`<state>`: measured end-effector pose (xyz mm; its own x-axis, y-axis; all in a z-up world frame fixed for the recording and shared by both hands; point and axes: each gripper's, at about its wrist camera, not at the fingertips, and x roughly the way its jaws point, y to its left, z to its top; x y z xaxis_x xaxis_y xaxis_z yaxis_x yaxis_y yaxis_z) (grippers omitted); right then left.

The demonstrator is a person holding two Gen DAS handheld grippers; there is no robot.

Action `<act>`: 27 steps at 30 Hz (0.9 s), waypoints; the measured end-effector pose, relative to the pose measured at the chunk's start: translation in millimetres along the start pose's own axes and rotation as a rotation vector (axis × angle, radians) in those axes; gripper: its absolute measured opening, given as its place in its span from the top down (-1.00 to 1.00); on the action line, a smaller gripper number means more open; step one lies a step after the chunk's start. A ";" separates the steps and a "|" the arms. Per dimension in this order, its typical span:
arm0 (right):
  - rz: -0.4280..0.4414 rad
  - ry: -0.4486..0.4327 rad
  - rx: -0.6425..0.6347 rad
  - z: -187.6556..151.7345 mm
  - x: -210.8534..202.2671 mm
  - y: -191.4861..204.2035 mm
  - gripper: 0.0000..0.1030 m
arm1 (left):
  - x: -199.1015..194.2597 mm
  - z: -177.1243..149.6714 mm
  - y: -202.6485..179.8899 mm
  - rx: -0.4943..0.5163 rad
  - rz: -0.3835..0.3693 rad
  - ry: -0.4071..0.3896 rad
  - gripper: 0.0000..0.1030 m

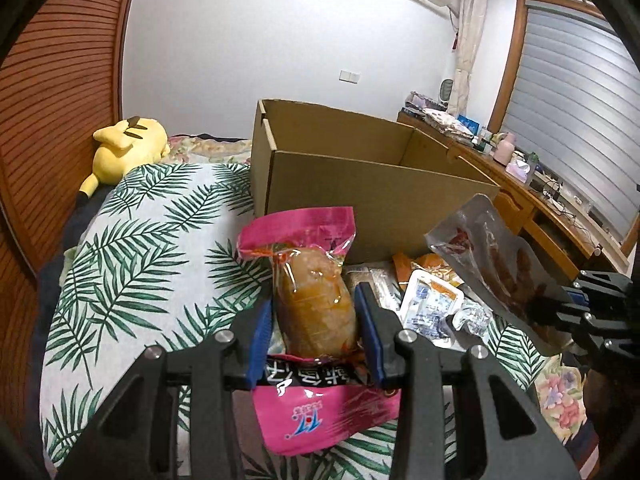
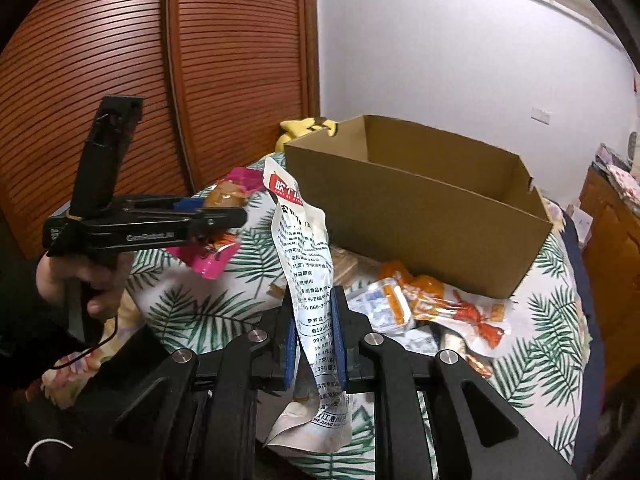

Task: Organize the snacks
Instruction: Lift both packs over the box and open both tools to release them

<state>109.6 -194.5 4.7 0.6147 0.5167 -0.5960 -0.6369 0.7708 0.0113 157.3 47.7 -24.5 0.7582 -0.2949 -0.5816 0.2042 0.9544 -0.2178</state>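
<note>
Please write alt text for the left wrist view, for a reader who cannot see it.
The left tongs grip a pink snack packet above a leaf-print bedspread, in front of an open cardboard box. At right, the right tongs hold a clear packet over more loose snacks.

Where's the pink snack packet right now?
The pink snack packet is clamped in the left gripper, lifted above the leaf-print bedspread, in front of the open cardboard box.
</note>
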 end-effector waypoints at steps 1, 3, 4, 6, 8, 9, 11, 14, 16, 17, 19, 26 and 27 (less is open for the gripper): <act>-0.005 -0.001 0.001 0.5 -1.0 -2.3 0.74 | -0.2 1.3 -1.1 0.002 -0.001 -0.002 0.26; -0.017 -0.004 0.003 1.4 -2.6 -5.9 0.75 | -0.3 3.8 -3.8 0.007 -0.005 -0.006 0.26; -0.022 -0.007 0.003 2.3 -3.4 -8.5 0.75 | -0.5 5.5 -5.2 0.010 -0.006 -0.009 0.26; -0.033 -0.014 0.001 4.3 -5.3 -13.4 0.75 | -0.8 9.4 -8.0 0.019 -0.008 -0.016 0.26; -0.045 -0.022 -0.003 8.9 -7.5 -17.6 0.75 | -0.9 13.6 -10.4 0.026 -0.016 -0.022 0.26; -0.052 -0.026 -0.007 11.6 -8.5 -20.0 0.75 | -0.9 16.2 -12.2 0.033 -0.019 -0.025 0.26; -0.066 -0.036 -0.016 18.6 -10.5 -25.2 0.75 | -0.6 19.6 -14.5 0.042 -0.017 -0.031 0.26; -0.089 -0.051 -0.034 29.4 -12.3 -31.8 0.75 | -0.1 28.3 -16.7 0.050 -0.021 -0.041 0.26; -0.101 -0.059 -0.042 36.6 -12.5 -36.6 0.75 | 1.1 35.2 -17.3 0.050 -0.023 -0.049 0.26; -0.106 -0.063 -0.046 40.3 -12.1 -38.5 0.75 | 1.5 38.7 -17.7 0.049 -0.025 -0.053 0.26; -0.115 -0.070 -0.054 47.4 -10.8 -42.2 0.75 | 2.3 46.4 -18.1 0.048 -0.028 -0.064 0.26; -0.147 -0.083 -0.093 70.6 -1.1 -55.4 0.75 | 6.3 72.4 -17.5 0.040 -0.038 -0.103 0.26; -0.147 -0.082 -0.095 74.7 1.4 -58.1 0.75 | 8.4 76.8 -17.5 0.043 -0.040 -0.103 0.26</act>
<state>182.2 -210.6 63.3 0.7378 0.4331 -0.5178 -0.5763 0.8036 -0.1489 207.6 32.0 34.6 0.8082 -0.3287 -0.4886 0.2603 0.9437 -0.2043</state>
